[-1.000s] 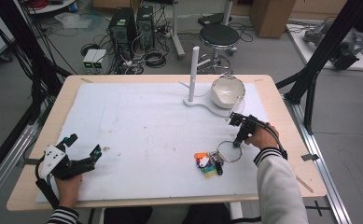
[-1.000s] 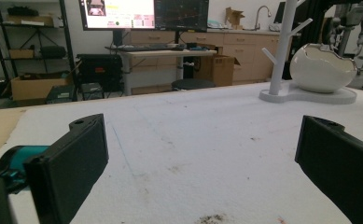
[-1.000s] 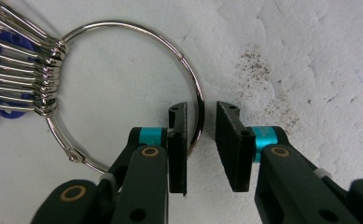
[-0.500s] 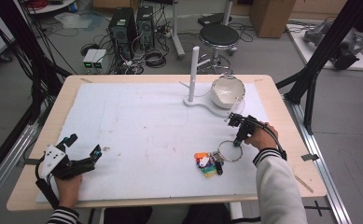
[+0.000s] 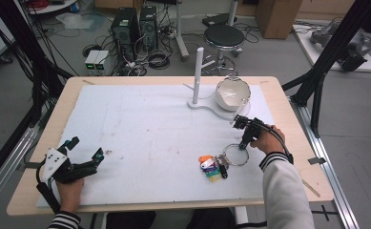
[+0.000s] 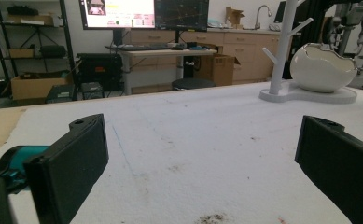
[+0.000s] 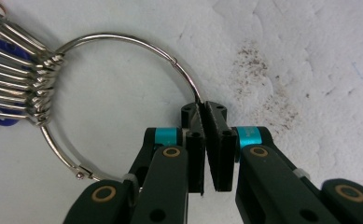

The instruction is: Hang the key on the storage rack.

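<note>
A large metal key ring (image 7: pixel 123 56) lies on the white mat, with several coloured key tags (image 5: pixel 209 168) bunched on its left side. My right gripper (image 7: pixel 202 109) is shut on the ring's wire at its right side, jaws pressed together around it. In the high view the right gripper (image 5: pixel 242 143) sits at the ring (image 5: pixel 236 155) near the table's front right. My left gripper (image 5: pixel 85 151) rests on the mat at the front left, open, and its jaws stand wide apart with nothing between them in the left gripper view (image 6: pixel 202 163).
A white stand with a peg post (image 5: pixel 198 71) and a white bowl (image 5: pixel 232 93) sits at the back right of the mat (image 5: pixel 149 124). Beyond the table are a stool (image 5: pixel 226 36), computers and cables on the floor.
The right gripper has shifted only slightly at the ring. The left gripper has stayed still.
</note>
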Demonstrator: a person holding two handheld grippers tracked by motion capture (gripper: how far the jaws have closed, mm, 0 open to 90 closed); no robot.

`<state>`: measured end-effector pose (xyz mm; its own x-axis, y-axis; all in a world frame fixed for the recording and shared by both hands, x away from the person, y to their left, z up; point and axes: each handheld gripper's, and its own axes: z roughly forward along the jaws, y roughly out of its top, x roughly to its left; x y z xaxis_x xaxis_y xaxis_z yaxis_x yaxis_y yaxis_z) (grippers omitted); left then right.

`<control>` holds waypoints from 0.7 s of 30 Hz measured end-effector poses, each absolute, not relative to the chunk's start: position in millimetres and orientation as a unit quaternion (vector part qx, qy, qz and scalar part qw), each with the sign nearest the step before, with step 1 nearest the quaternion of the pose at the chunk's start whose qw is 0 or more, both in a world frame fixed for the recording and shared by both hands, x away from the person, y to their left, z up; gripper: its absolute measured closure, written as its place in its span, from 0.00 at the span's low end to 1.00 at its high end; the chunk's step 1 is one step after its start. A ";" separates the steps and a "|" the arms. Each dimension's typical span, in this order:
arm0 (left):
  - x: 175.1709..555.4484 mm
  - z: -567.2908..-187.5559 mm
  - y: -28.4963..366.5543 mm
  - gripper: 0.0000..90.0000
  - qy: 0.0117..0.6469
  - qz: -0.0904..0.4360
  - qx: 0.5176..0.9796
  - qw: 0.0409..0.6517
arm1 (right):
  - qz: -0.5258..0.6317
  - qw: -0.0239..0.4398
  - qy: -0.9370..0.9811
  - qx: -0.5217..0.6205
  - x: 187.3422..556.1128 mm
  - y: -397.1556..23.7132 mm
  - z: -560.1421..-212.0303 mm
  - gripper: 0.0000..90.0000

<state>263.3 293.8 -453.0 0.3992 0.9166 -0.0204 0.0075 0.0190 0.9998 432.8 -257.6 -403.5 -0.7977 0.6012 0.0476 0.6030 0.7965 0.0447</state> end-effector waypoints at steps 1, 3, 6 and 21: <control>263.3 -453.0 293.8 0.03 0.394 0.381 0.587 0.596 | -0.033 0.014 -0.948 -0.317 432.8 -258.3 -403.7 0.97; 263.5 -453.0 293.7 0.03 0.394 0.381 0.586 0.596 | -0.036 0.015 -0.946 -0.322 432.4 -259.5 -402.6 0.97; 263.5 -452.9 293.8 0.03 0.394 0.381 0.587 0.595 | -0.049 0.016 -0.945 -0.323 432.4 -263.0 -399.2 0.97; 263.4 -452.9 293.8 0.03 0.393 0.381 0.589 0.595 | -0.225 0.023 -0.905 -0.359 429.1 -276.9 -366.2 0.98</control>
